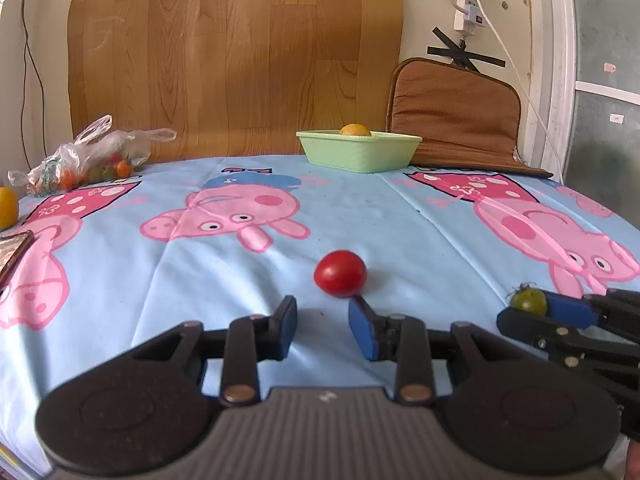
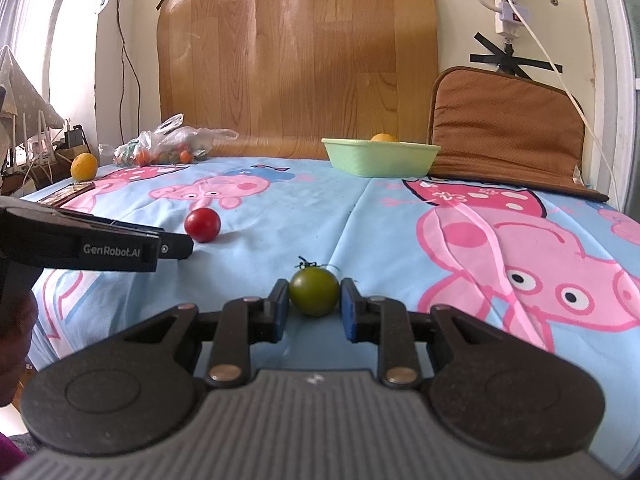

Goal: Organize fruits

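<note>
While the green tomato [image 2: 314,292] is bracketed on the cloth by the right gripper [image 2: 314,307], whose pads stand narrowly beside it, a hard squeeze could bruise it or squirt it free. Ahead of the wide-spread left gripper [image 1: 322,326], the red tomato [image 1: 340,273] could be nudged into rolling. Pad contact is shown only from the right wrist; the left shows the green basket [image 1: 360,152] beyond.

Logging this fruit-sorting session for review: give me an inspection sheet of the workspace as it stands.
Surface: cartoon-pig tablecloth, wrinkled.
Job's things: red tomato loose ahead of the left tool; green tomato between the right tool's pads; green basket holding a yellow fruit.
Clutter: plastic bag of small fruit; orange fruit; brown cushion.
Grippers: left tool open, empty; right tool around the green tomato, contact unclear.
Cables: power strip with white cords.
Surroundings: wood-pattern sheet on wall.
</note>
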A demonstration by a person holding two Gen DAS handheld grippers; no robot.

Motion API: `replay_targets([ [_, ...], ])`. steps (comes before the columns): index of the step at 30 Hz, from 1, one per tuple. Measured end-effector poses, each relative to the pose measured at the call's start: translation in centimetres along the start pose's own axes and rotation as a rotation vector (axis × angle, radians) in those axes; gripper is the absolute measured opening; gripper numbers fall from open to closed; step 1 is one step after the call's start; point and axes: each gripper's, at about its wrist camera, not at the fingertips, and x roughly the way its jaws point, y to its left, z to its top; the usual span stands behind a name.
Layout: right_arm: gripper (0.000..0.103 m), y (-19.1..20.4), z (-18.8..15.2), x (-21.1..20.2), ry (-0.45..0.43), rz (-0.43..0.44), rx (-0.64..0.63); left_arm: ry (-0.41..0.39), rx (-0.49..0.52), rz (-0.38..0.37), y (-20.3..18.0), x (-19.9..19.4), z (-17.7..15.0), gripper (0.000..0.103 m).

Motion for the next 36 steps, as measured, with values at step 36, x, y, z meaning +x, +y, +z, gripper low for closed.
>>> replay_targets([
  [36,0.028,-0.5,1.2,1.0,0.010,-0.013,-0.018,-0.031,0.031,-0.085,-0.2,1.4,2.5,0.031],
])
